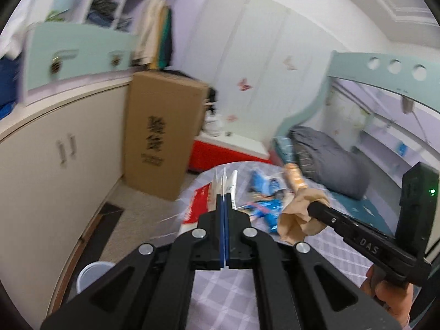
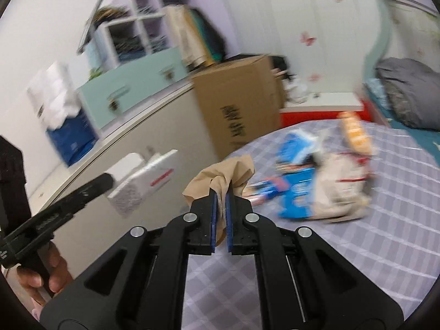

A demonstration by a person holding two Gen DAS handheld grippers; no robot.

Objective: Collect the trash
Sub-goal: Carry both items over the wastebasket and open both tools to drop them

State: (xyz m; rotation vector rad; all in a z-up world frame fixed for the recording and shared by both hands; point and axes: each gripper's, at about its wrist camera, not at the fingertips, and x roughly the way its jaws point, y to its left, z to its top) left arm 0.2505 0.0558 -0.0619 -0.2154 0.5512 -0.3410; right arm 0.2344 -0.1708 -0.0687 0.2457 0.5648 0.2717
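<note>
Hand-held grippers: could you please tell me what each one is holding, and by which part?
The left hand-held gripper pinches the white-and-red carton by its edge. The right hand-held gripper clamps crumpled brown paper by a bunched fold.

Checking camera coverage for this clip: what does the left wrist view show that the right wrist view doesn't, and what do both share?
Only the left wrist view shows a white cup low by the floor. Only the right wrist view shows the white-and-blue package on the counter. Both show the right gripper shut on crumpled brown paper, the left gripper shut on a white-and-red package, the cardboard box and wrappers on the checked tablecloth.
</note>
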